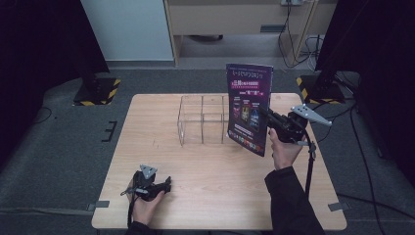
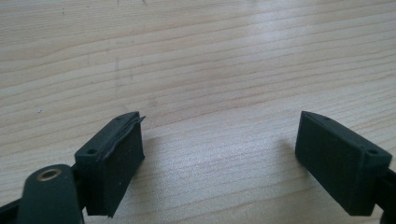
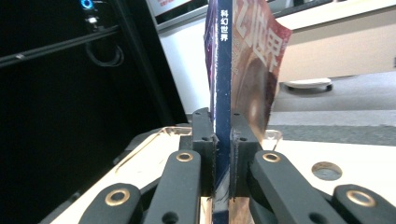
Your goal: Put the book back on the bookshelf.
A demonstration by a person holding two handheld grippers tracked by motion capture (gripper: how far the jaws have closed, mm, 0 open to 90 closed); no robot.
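Note:
A purple magazine (image 1: 248,108) stands upright in the air at the right end of a clear acrylic rack (image 1: 203,119) on the wooden table (image 1: 161,161). My right gripper (image 1: 266,117) is shut on the magazine's spine edge; in the right gripper view the blue spine (image 3: 222,84) rises between the two closed jaws. My left gripper (image 1: 168,184) rests low over the table's front left, jaws wide apart, and its fingers (image 2: 114,158) have only bare wood between them.
The rack has several upright dividers and stands at the table's middle back. Black stands with yellow-striped bases (image 1: 97,91) sit on the floor behind both back corners. A cable (image 1: 309,169) hangs from the right gripper. A round hole (image 3: 326,171) is in the tabletop.

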